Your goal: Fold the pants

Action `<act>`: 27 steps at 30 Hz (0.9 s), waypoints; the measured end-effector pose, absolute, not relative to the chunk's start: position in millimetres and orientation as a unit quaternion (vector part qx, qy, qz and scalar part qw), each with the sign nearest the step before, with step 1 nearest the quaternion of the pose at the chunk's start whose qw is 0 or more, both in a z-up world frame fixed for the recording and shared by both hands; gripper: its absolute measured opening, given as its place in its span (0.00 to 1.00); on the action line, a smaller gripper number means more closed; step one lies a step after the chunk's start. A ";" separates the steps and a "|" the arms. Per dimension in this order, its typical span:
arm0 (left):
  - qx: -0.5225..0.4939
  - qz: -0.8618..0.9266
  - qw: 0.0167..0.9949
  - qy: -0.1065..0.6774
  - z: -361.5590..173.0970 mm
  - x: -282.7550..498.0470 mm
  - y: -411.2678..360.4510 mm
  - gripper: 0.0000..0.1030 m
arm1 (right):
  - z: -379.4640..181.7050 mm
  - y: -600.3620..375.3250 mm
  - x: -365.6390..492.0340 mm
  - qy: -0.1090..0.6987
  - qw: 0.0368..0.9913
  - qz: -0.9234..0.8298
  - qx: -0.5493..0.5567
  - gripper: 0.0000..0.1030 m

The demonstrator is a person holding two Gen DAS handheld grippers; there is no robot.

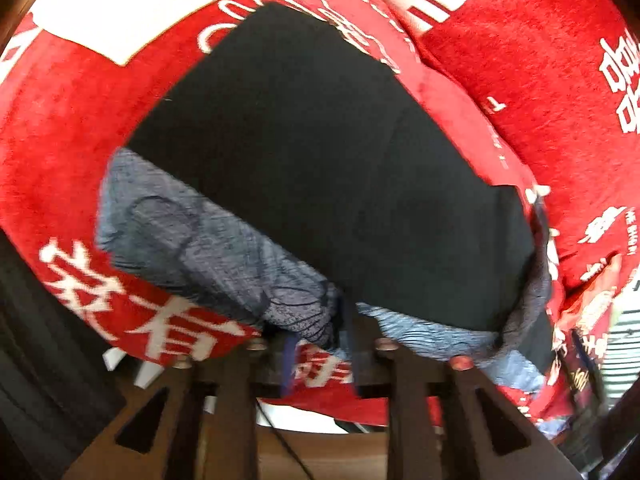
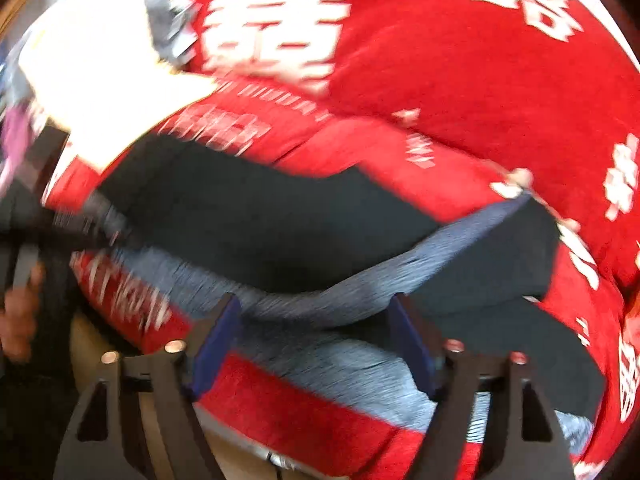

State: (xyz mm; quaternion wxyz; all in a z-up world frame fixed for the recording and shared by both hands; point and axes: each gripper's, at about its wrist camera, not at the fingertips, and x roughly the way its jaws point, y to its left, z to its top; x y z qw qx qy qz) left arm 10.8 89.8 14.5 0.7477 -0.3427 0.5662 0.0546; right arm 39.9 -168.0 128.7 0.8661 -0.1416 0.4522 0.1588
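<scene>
My right claw (image 2: pixel 316 344) is spread wide w/ the pants' (image 2: pixel 256 216) grey-blue inside-out edge lying loose between its blue pads (image 2: pixel 212 344), not pinched, so I judge it's letting the fold settle. My left claw (image 1: pixel 320 356) is partly open at the near hem of the pants (image 1: pixel 320 168); pads don't seem to press the cloth. The dark pants lie folded over, lining showing along the near edge, on a red blanket (image 1: pixel 60 128) w/ white characters, prob. a soft work surface.
</scene>
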 end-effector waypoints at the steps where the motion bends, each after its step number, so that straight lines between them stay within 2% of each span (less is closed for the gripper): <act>1: -0.342 0.062 0.748 0.565 15.8 8.2 91.9 0.36 | 133.5 -177.4 54.8 0.453 0.873 0.131 -0.125 0.79; 6: -0.310 0.086 0.767 0.555 41.9 -5.3 98.4 0.38 | 124.9 -225.4 147.8 0.526 0.850 0.001 -0.020 0.80; 7: -0.291 0.089 0.778 0.550 50.9 -6.4 96.1 0.43 | 120.4 -229.2 161.8 0.539 0.842 -0.012 -0.007 0.80; 8: -0.275 0.090 0.788 0.543 58.7 -6.5 93.5 0.62 | 114.5 -231.3 180.5 0.551 0.834 -0.028 0.000 0.80; 9: -0.259 0.094 0.801 0.532 67.5 -5.3 89.4 0.75 | 110.7 -231.6 190.1 0.557 0.829 -0.038 0.001 0.80; 14: -0.194 0.051 0.835 0.512 93.7 35.0 43.8 0.80 | 90.9 -229.5 244.4 0.589 0.799 -0.115 -0.029 0.83; 18: -0.146 0.015 0.820 0.554 71.0 80.5 -2.2 0.80 | 65.8 -248.0 252.8 0.627 0.754 -0.185 -0.065 0.83; 20: -0.127 -0.002 0.802 0.583 52.4 93.1 -20.3 0.80 | 62.8 -263.4 241.0 0.622 0.758 -0.187 -0.057 0.76; 22: -0.103 -0.004 0.797 0.595 39.8 92.4 -32.2 0.80 | 67.3 -279.5 223.1 0.611 0.775 -0.160 -0.019 0.53; 24: -0.067 -0.006 0.813 0.578 37.6 81.1 -39.7 0.80 | 79.0 -296.8 202.9 0.593 0.792 -0.143 0.016 0.42; 26: -0.051 -0.016 0.817 0.574 37.8 71.4 -39.8 0.80 | 91.3 -305.4 180.0 0.580 0.802 -0.139 0.014 0.42; 27: -0.055 -0.018 0.818 0.573 37.7 68.6 -38.3 0.80 | 94.8 -306.6 170.5 0.574 0.809 -0.129 0.011 0.45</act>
